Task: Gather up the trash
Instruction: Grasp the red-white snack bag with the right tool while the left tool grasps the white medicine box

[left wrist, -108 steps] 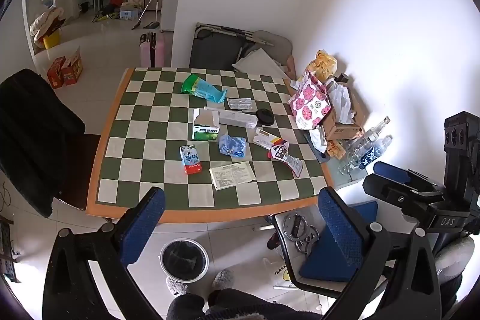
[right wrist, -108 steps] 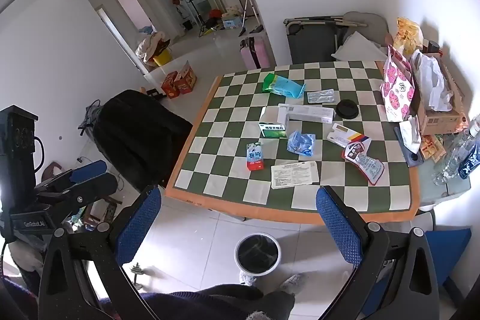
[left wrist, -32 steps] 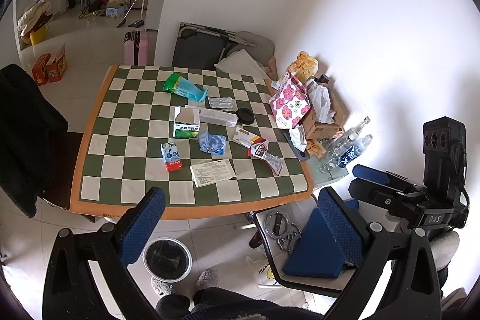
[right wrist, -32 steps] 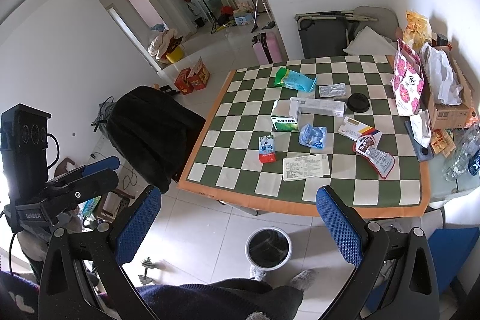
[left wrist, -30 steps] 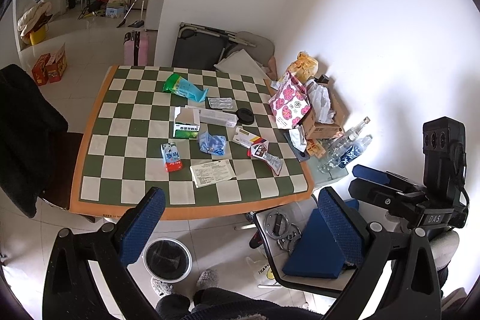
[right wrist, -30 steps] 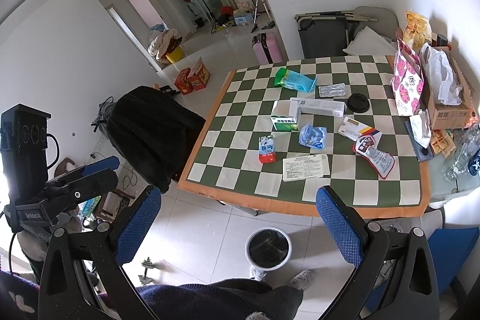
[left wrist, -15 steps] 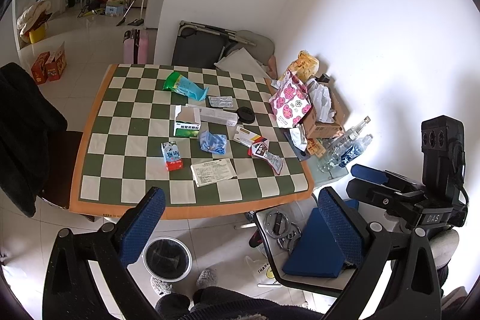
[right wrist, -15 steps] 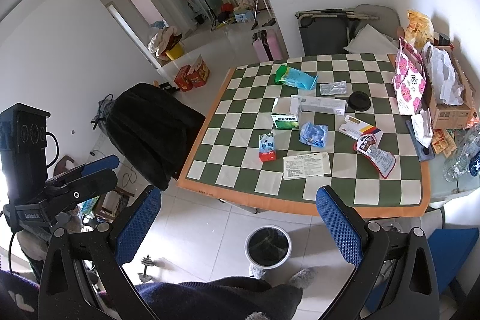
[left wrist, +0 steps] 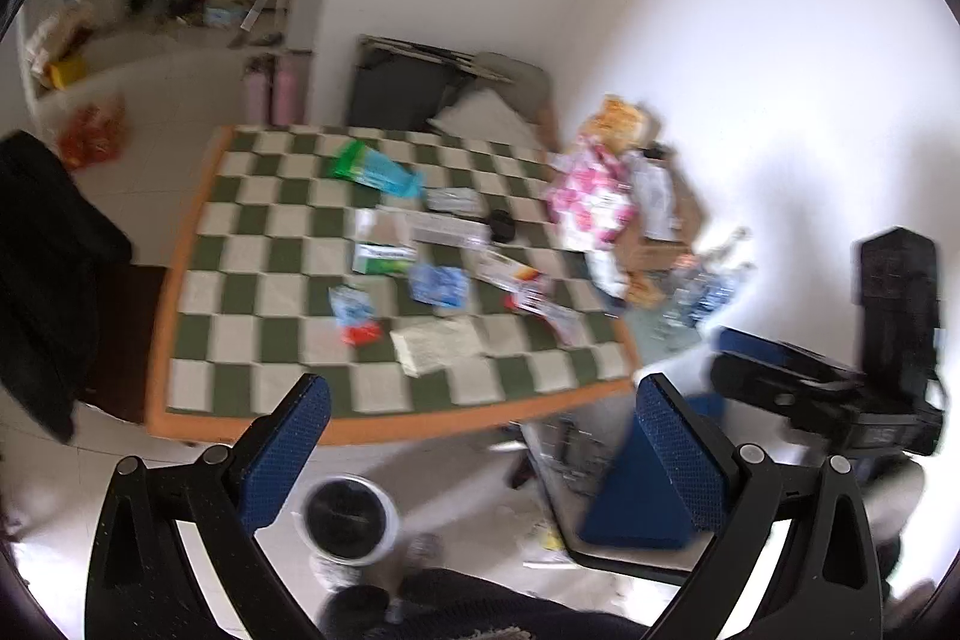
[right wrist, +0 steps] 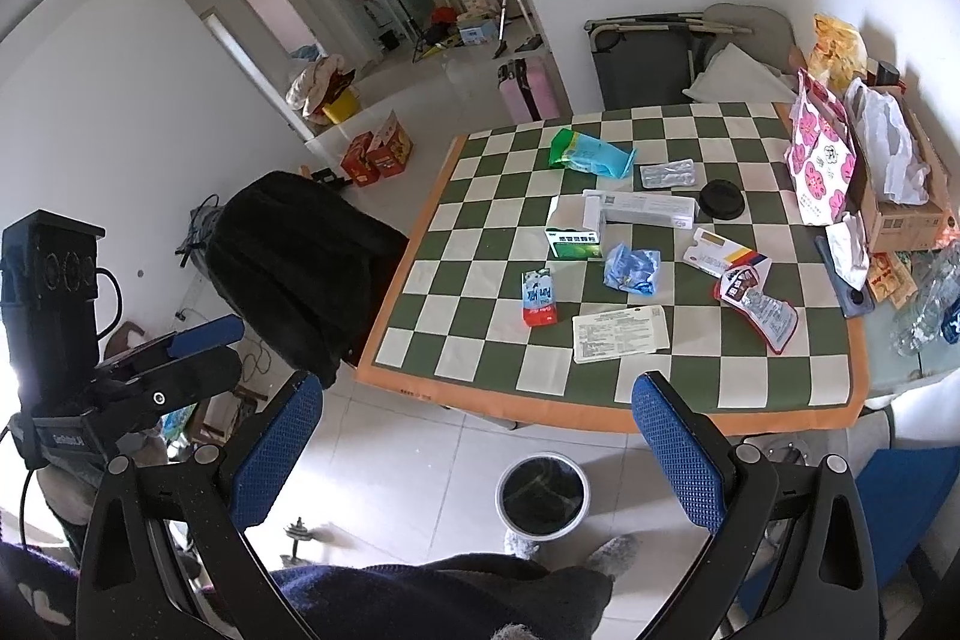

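Note:
Trash lies on the green-and-white checkered table point(right wrist: 468, 340): a red-and-blue pouch point(right wrist: 538, 297), a crumpled blue wrapper point(right wrist: 631, 269), a printed leaflet point(right wrist: 620, 333), a green box point(right wrist: 573, 235), a red snack wrapper point(right wrist: 757, 304) and a green-blue bag point(right wrist: 591, 152). A white bin with a black liner point(right wrist: 543, 498) stands on the floor below the table's near edge; it also shows in the left wrist view point(left wrist: 349, 518). My left gripper point(left wrist: 480, 448) and right gripper point(right wrist: 474, 442) are both open and empty, held high above the floor, short of the table.
A black-draped chair point(right wrist: 300, 268) stands left of the table. A blue chair point(left wrist: 636, 496) and a cardboard box point(right wrist: 900, 196), a pink floral bag point(right wrist: 822, 160) and bottles point(right wrist: 930, 298) are on the right. The left wrist view is motion-blurred.
The left gripper's view has swung a little and turned blurry. The right gripper has barely shifted. Both stay open and empty.

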Demonstrator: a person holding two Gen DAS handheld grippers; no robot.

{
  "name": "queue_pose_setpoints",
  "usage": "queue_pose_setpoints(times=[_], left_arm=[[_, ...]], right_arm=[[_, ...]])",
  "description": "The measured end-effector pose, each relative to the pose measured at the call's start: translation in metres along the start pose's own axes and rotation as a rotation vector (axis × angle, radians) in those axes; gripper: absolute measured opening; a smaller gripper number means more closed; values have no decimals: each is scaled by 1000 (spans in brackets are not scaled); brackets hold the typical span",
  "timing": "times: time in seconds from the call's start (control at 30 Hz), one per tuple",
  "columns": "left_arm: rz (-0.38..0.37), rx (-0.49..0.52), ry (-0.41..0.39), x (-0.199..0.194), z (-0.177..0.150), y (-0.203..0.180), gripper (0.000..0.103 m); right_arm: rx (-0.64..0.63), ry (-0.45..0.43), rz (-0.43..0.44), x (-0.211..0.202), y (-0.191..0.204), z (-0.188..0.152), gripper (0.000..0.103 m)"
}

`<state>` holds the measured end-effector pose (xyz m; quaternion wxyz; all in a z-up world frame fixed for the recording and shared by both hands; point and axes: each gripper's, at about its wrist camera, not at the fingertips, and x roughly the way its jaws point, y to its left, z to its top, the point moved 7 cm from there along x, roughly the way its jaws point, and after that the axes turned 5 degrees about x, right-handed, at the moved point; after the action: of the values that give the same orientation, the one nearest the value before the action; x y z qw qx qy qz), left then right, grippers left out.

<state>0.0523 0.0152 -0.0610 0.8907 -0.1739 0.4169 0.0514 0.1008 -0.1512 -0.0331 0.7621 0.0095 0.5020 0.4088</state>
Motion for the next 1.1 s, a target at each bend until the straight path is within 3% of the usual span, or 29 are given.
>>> queue_pose_setpoints(times=[0.1,0.2,0.37,0.53,0.73,0.9,1.03,1.07,1.1], left_arm=[[215,60,-17,20,8,23,103],[334,96,7,58,12,47,103],[429,89,111,133,12,86,103],[483,58,234,218,6,98,103],[474,236,436,336,-19,62,103],[369,470,596,422,-45,20,103],[271,632,667,451,-56,-5,103],[243,678,684,456,-59,-11,103],[210,726,709,458,-63,-17,103]], right_arm=[[40,-21,-63,9,-4,5,103],[78,-23,-168,28,-20,11,103],[81,42,-384,90,-75,29,103],[68,200,-489,177,-160,50,103],[-21,462,-564,280,-269,56,103],[-143,621,-616,338,-336,48,103],[-212,704,-626,376,-376,40,103],[-210,713,-620,382,-381,39,101],[-201,718,-613,387,-386,37,88]])
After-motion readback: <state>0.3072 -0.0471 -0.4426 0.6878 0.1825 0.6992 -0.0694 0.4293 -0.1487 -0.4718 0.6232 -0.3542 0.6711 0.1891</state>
